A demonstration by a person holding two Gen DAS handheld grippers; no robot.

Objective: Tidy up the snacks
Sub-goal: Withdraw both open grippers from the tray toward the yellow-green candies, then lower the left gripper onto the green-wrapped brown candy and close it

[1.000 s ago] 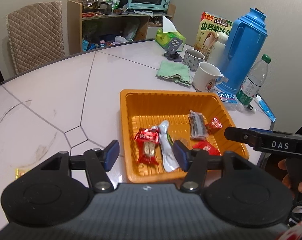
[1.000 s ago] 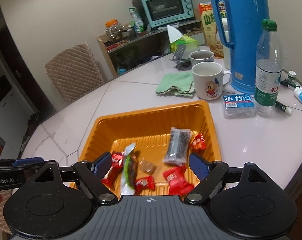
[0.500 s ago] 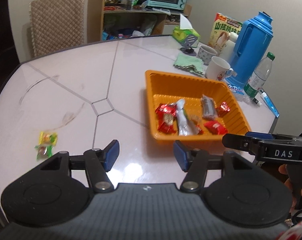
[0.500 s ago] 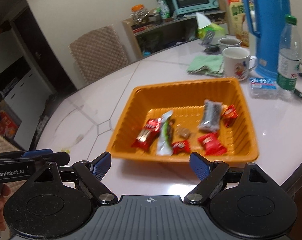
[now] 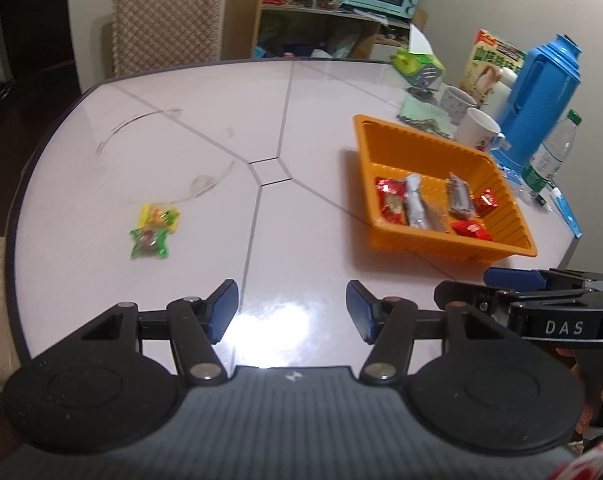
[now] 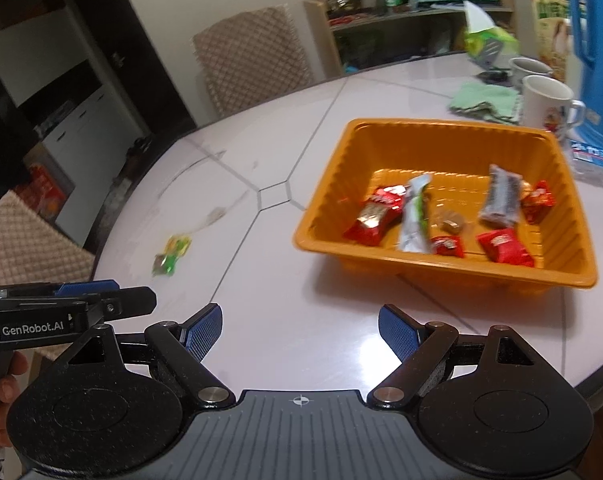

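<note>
Now, starting at the far left of the table, we see two small snack packets lying loose on the pale surface: a yellow packet and, touching its near edge, a green packet. They sit well apart from everything else, near a faint ring-shaped mark on the tabletop.

Our left tongs hang over the near part of the table with the blue pads spread apart and only bare, shiny tabletop between them; they grip nothing. Just to their right our right tongs are likewise open and empty, with nothing but table between the pads.

Further right stands the orange tray, resting flat on the table. Inside it we count several snacks: a long red wrapper at the left, a silver and green bar beside it, a small brown sweet, a grey packet, and three smaller red sweets along the near and right side.

Behind the tray lie a green cloth and two mugs. At the far right stands a blue flask, with a water bottle in front of it.
</note>
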